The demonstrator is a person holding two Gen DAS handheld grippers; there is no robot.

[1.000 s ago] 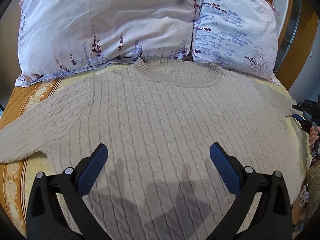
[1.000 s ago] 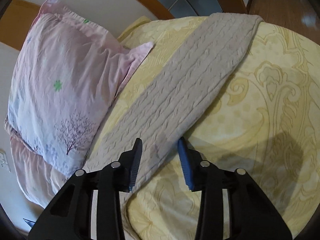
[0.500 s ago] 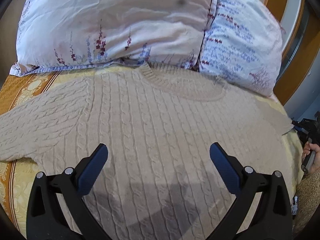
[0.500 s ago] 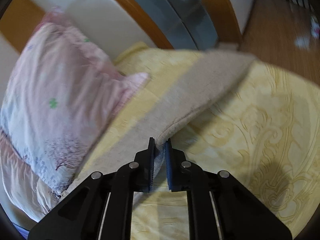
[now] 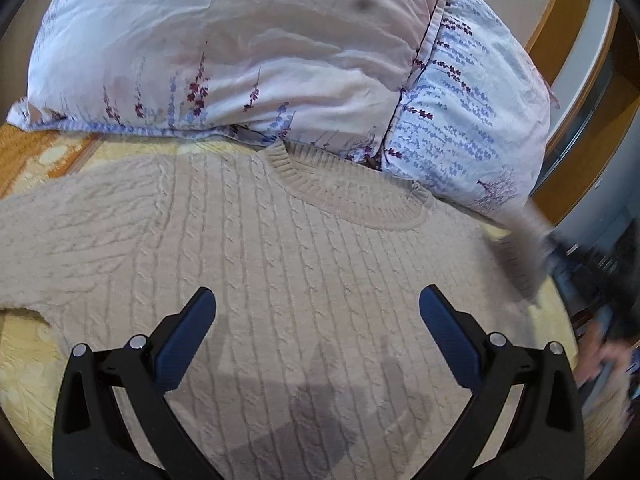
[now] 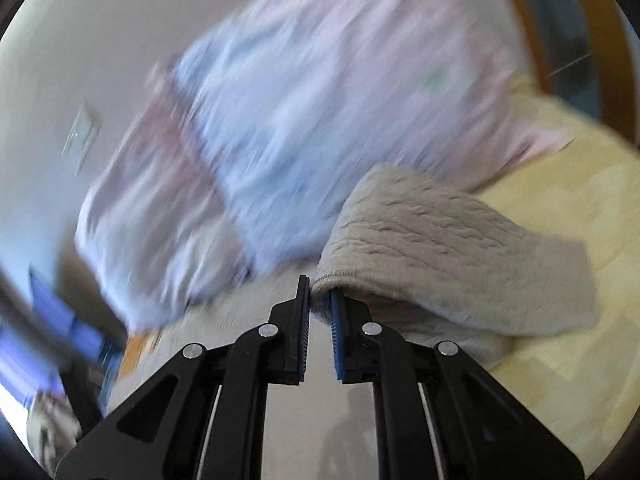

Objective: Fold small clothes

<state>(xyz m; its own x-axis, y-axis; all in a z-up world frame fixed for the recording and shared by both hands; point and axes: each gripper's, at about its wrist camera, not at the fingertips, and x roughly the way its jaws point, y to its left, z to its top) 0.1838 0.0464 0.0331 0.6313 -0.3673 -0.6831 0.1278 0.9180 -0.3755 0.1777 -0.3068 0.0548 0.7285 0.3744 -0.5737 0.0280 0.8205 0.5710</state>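
Observation:
A beige cable-knit sweater (image 5: 280,264) lies flat on the bed, its collar toward the pillows. My left gripper (image 5: 316,320) is open and empty, hovering over the sweater's chest. My right gripper (image 6: 319,304) is shut on the sweater's right sleeve (image 6: 432,256), which it holds lifted off the bed, the cloth draped to the right of the fingers. In the left wrist view the lifted sleeve (image 5: 524,248) shows blurred at the right edge. The sweater's other sleeve (image 5: 52,240) lies spread out to the left.
Two floral pillows (image 5: 248,52) lean at the head of the bed, right behind the collar. The yellow patterned bedspread (image 6: 560,360) lies under the sweater. A wooden bed frame (image 5: 568,92) stands at the right. The right wrist view is motion-blurred.
My right gripper closed on the sleeve and has lifted it off the bed, swinging toward the sweater's body. My left gripper has moved forward toward the collar, still open.

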